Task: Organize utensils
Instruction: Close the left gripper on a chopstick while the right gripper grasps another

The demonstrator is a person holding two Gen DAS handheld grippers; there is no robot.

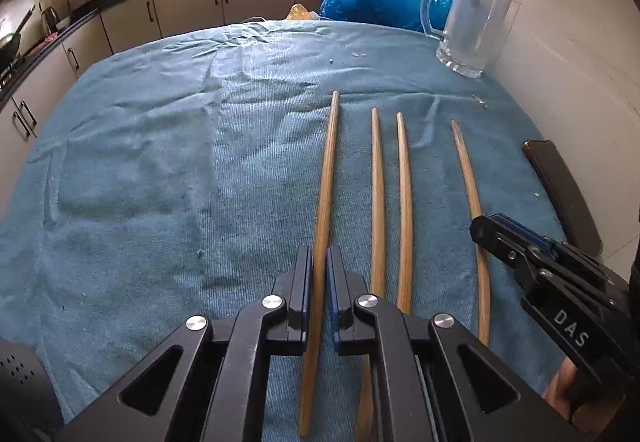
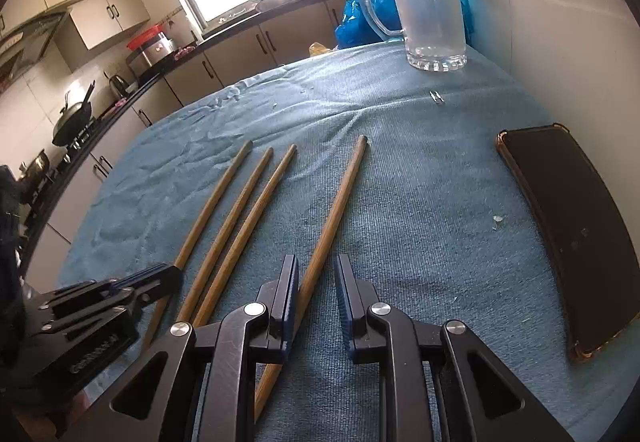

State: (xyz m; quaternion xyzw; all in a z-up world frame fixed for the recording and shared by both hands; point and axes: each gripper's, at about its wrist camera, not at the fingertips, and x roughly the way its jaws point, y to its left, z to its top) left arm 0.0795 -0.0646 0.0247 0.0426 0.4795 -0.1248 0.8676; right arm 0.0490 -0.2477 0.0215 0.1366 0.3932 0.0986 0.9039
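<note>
Glass mug [image 2: 430, 8] stands upright at the towel's [image 1: 140, 162] far end with nothing in it, four wooden chopsticks [image 1: 378, 198] lie side by side, left gripper [image 1: 319, 282] clamped on the leftmost chopstick [image 1: 326, 182], right gripper [image 2: 317, 302] spread around the rightmost chopstick [image 2: 334, 210].

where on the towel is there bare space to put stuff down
The wide towel stretch left of the leftmost chopstick is bare. So is the strip between the rightmost chopstick and the phone. It is crowded along the four chopsticks and near the glass mug.
</note>
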